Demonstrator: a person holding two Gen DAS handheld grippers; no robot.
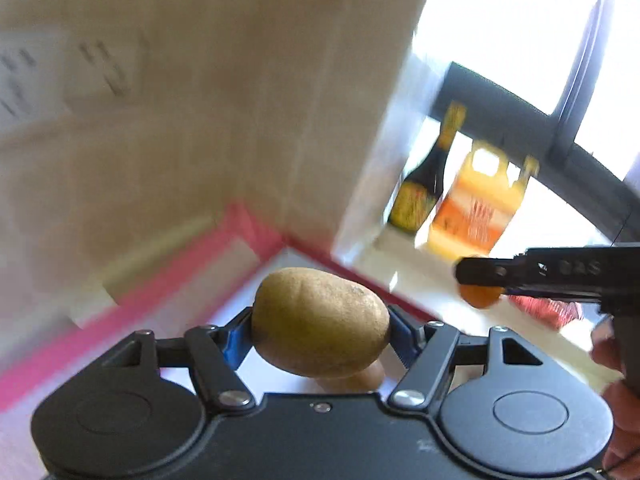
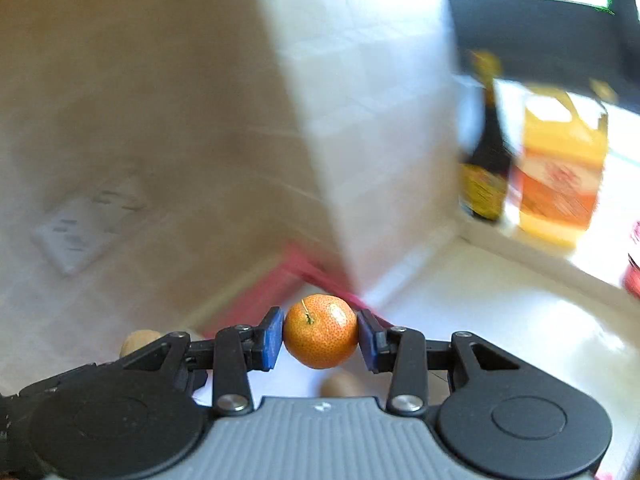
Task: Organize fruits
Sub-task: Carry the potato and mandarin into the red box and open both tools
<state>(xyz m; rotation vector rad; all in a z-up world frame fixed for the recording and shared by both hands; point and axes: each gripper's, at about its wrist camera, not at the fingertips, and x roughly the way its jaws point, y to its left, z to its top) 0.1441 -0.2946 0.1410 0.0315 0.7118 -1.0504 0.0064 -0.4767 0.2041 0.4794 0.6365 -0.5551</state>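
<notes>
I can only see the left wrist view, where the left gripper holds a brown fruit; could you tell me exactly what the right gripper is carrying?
Observer: The right gripper is shut on a small orange citrus fruit, one blue pad on each side.
Operator: Thank you. Can you make out the stem end?
Observer: Yes, a short green stem sits on its upper left, facing the camera.
Operator: Is anything lying below that gripper?
Observer: A tan rounded thing shows just under the fruit, too blurred to identify.
Operator: And the bottles?
Observer: The dark bottle and yellow jug stand together on the pale ledge, upright.
</notes>
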